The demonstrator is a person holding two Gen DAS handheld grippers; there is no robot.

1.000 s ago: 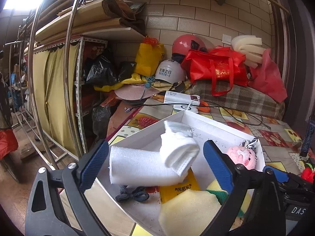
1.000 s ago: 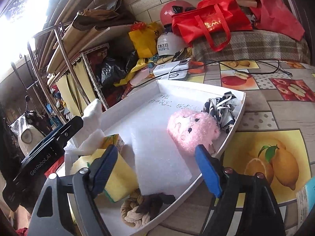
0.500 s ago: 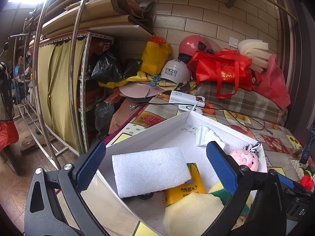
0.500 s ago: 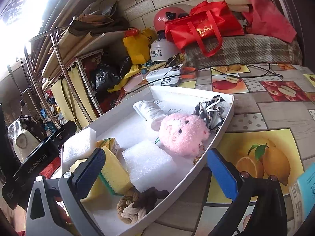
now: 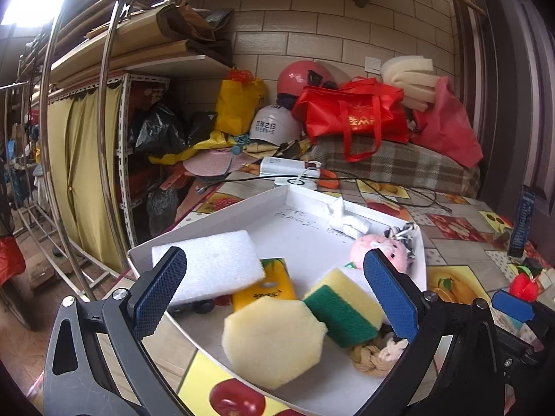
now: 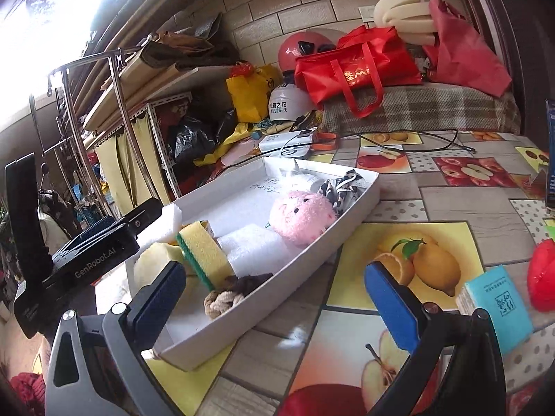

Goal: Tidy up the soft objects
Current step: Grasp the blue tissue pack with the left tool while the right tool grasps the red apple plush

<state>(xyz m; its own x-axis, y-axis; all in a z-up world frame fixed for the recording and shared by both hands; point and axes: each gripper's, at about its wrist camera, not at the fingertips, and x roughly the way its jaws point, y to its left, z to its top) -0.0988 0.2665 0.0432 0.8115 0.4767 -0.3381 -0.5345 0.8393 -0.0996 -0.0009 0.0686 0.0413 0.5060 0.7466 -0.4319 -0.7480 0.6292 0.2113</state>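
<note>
A white shallow box (image 5: 222, 218) (image 6: 350, 208) on the fruit-print table holds soft things: a white foam block (image 5: 211, 263), a pale hexagon sponge (image 5: 274, 343), a yellow-green sponge (image 5: 347, 308) (image 6: 204, 253), a pink plush (image 5: 378, 249) (image 6: 301, 215), a rolled white sock (image 5: 347, 222), a striped cloth (image 6: 340, 187) and a knotted rope (image 6: 222, 301). My left gripper (image 5: 274, 291) is open and empty above the box's near end. My right gripper (image 6: 274, 305) is open and empty over the box's right edge.
A teal box (image 6: 496, 308) and a red soft object (image 6: 544, 277) lie on the table to the right. Helmets, a red bag (image 5: 353, 118) and cables crowd the far end. A metal rack (image 5: 104, 131) stands left of the table.
The left gripper let go of the white sock, which now lies at the box's far end. Both grippers have pulled back from the box.
</note>
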